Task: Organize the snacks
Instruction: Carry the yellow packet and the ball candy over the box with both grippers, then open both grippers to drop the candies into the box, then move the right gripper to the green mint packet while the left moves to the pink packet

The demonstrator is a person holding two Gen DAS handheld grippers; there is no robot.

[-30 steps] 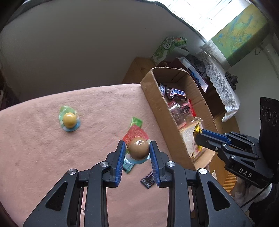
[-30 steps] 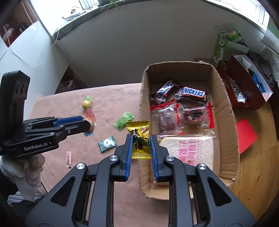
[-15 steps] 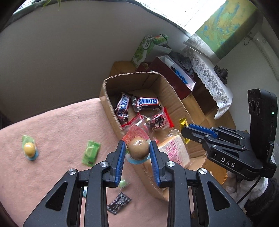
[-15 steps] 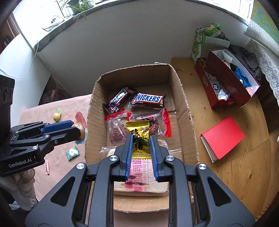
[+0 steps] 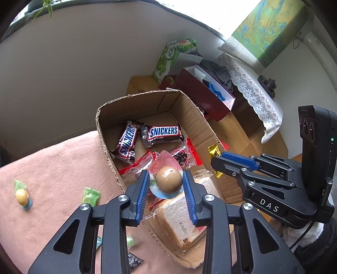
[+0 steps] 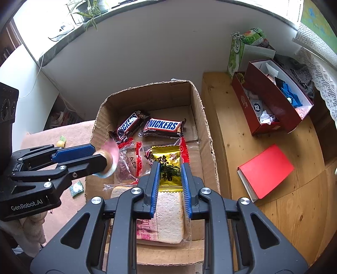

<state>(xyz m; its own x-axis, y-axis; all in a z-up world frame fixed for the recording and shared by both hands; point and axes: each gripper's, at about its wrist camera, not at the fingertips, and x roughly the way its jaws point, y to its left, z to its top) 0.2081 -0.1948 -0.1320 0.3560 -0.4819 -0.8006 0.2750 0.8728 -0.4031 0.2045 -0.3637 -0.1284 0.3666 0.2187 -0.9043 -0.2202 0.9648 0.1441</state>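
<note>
Hovering over cardboard box [image 6: 202, 118], both grippers loaded

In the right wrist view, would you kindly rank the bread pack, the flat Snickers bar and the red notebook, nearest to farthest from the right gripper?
1. bread pack, directly beneath the right gripper.
2. flat Snickers bar, ahead, at the box's far end.
3. red notebook, right, outside the box.

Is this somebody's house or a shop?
Probably a house, a lived-in room. There is a windowsill with a potted plant, a lace cloth draped over furniture, and a cardboard box of snacks on a wooden table.
</note>
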